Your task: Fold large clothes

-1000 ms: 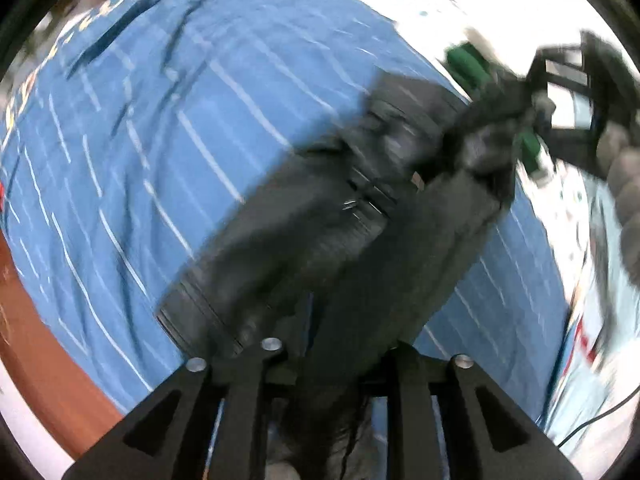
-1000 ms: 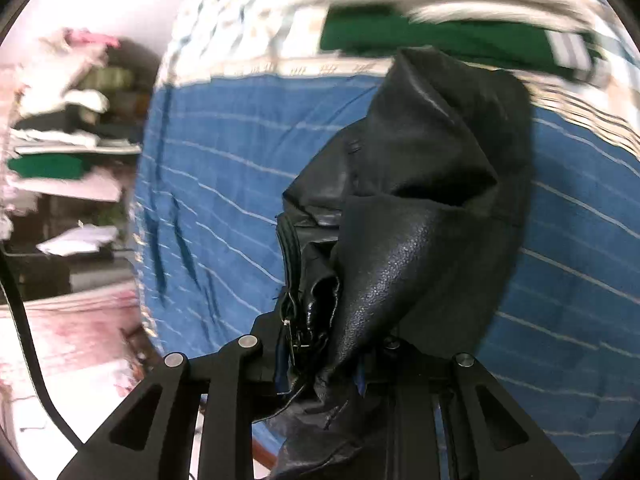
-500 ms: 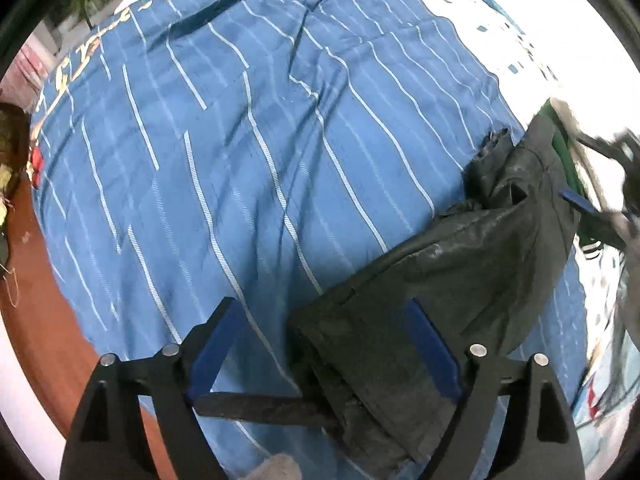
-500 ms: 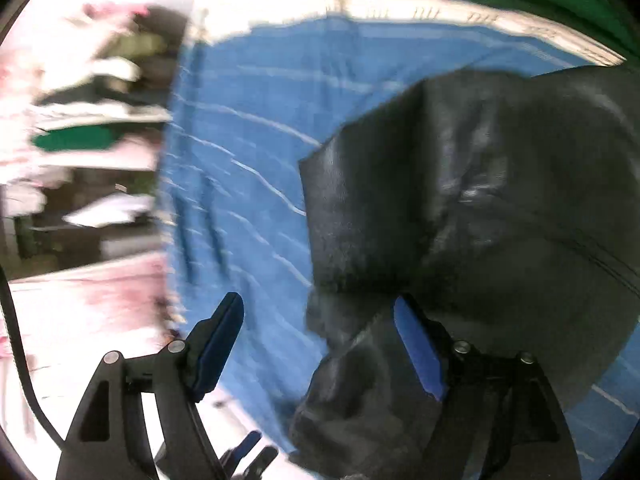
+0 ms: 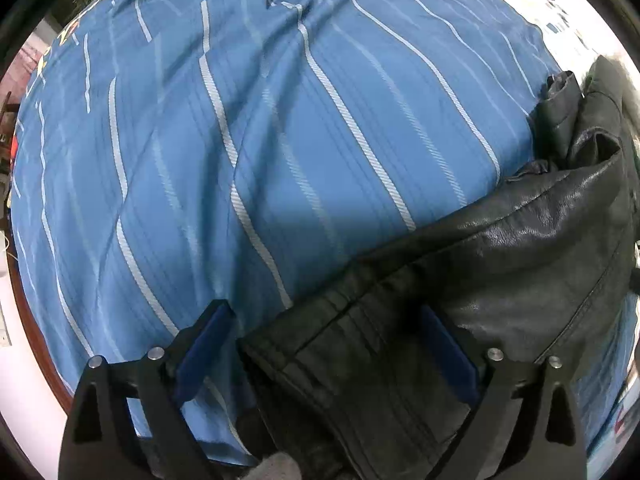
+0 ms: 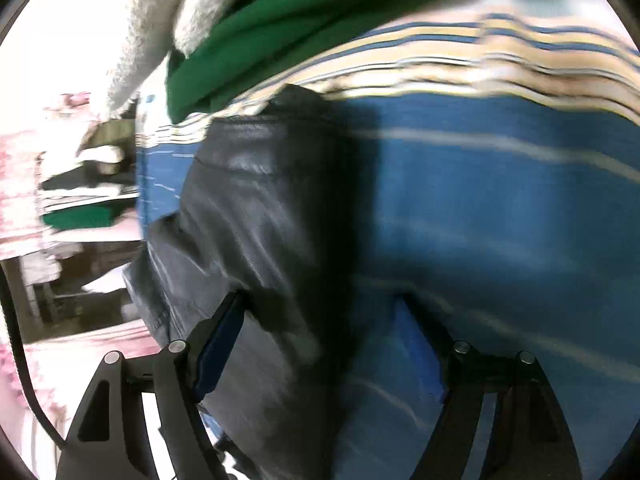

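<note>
A black leather jacket (image 5: pixel 500 272) lies folded on the blue striped bedspread (image 5: pixel 280 120). My left gripper (image 5: pixel 324 344) is open, its blue-padded fingers (image 5: pixel 200 344) spread wide on either side of the jacket's ribbed hem. In the right wrist view the jacket (image 6: pixel 248 216) lies left of centre on the bedspread (image 6: pixel 500 220). My right gripper (image 6: pixel 324 344) is open and holds nothing; its left finger (image 6: pixel 218 344) is over the jacket's edge. This view is motion-blurred.
A green garment (image 6: pixel 280 28) and a grey fuzzy one (image 6: pixel 160 12) lie at the bed's far end on a cream striped border (image 6: pixel 520 64). Cluttered shelves (image 6: pixel 80 184) stand to the left. The bed's brown edge (image 5: pixel 40 340) and pale floor are at left.
Both grippers have let go of the jacket and opened. The jacket has dropped from hanging onto the bed. The right gripper has swung right, toward the green garment.
</note>
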A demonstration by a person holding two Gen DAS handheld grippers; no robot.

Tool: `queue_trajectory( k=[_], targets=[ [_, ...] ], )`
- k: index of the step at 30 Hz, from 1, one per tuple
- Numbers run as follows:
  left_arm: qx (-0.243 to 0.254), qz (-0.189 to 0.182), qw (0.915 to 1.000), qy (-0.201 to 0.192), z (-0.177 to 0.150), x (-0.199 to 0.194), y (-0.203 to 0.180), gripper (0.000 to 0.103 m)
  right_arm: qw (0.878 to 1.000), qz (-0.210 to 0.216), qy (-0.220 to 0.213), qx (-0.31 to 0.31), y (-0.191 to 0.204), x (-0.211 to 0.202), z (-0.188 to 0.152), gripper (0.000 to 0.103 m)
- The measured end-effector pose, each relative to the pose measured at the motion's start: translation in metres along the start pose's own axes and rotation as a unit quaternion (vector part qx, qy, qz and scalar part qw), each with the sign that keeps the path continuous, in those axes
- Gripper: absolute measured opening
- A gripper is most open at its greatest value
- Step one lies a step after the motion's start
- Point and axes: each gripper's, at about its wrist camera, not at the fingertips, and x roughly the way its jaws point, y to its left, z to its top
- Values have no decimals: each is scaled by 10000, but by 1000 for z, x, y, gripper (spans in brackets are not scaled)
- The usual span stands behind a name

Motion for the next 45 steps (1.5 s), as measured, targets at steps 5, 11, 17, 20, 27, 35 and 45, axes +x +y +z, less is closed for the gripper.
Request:
queue_trajectory(
  k=[5,11,17,20,27,35,45],
  targets=[
    [199,208,9995,-122,1,7,-11,102,9989,237,-109,-398,18,19,9,59],
    [425,501,9977,-162,9,-6,-27,102,9966,514,-641,21,16,-17,-14,19],
    [391,418,9977,-360,10,-51,-21,102,9767,781,-1561,1251,-16,-109,-102,17],
    [507,606,9957,-482,6,-65,-12,102,9610,530,-1904,1934,-49,-164,-172,17],
    [745,1384,9872,-268,-1,-10,14,102,9311,-717,-1734,3127,-123,-222,-306,25],
    [688,1138,9907,-299,1,20,22,103,9186,-1858,-1704,3045,-129,-258,-332,61],
    [653,1284,9886,-438,-9,-31,20,103,9822,-1582,-959,336,-2,-170,-228,34]
  ],
)
